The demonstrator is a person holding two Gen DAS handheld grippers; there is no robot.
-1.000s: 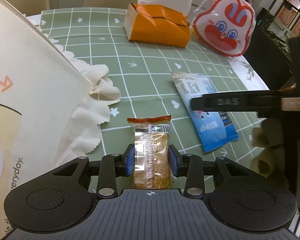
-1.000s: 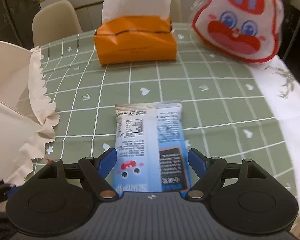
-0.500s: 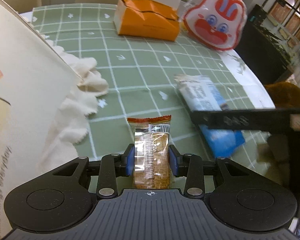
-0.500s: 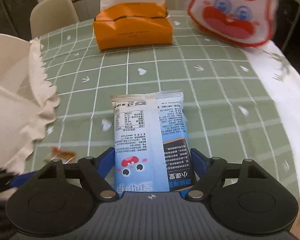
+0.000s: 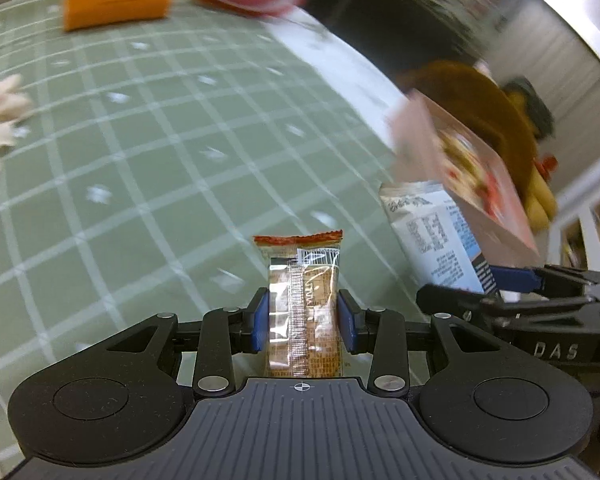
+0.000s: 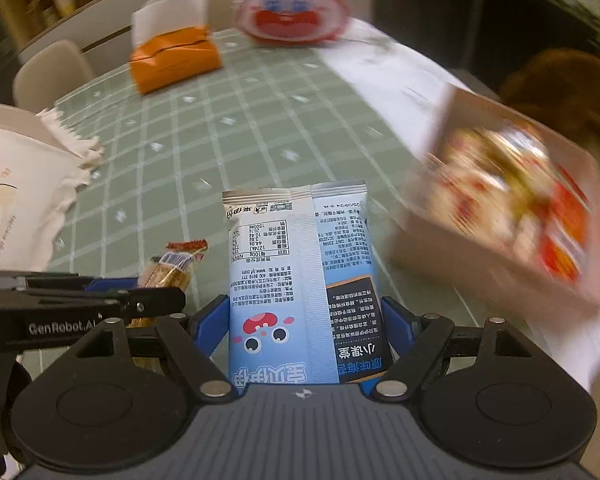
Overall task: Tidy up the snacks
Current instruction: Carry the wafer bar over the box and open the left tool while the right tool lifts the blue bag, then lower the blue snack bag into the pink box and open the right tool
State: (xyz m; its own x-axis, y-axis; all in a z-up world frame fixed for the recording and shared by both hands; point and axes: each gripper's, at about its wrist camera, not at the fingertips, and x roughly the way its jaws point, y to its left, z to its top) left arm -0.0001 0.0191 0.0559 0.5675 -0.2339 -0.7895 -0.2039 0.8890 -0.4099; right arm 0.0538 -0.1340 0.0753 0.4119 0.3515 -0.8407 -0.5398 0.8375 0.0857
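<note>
Carrying two snacks at once, both off the table, by the look of it: left gripper (image 5: 303, 326) is pinched narrow on the slim wafer bar (image 5: 302, 304), blue pads flat against its long sides, the bar sticking forward with its red crimped end out front. Right gripper (image 6: 304, 330) has its jaws spread wide around the blue-and-white snack pouch (image 6: 300, 280), pads pressed on both edges, printed back face up. Both packs hang over the green checked tablecloth (image 5: 160, 152), side by side, right tool just beside the left in each wrist view. Ahead and to the right sits an open cardboard box (image 6: 508, 208) with a busy red and yellow print, near the table's edge; it is motion-blurred, so what's inside I can't tell. Looks like the destination, so my read is mid-transport, pick done, place not yet done. Farther back: orange tissue box (image 6: 176, 60), red-and-white rabbit-face bag (image 6: 292, 0), both at the far end and well apart from the grippers. Cream tote bag (image 6: 16, 184) with scalloped edge lies at the left. A brown plush shape (image 5: 480, 108) sits behind the box, off the table. Next move likely needs each pack lined up over the box opening, one gripper at a time to avoid the tools clashing, then jaws released once the pack is inside the walls. The pouch is wide and may catch the rim.
</note>
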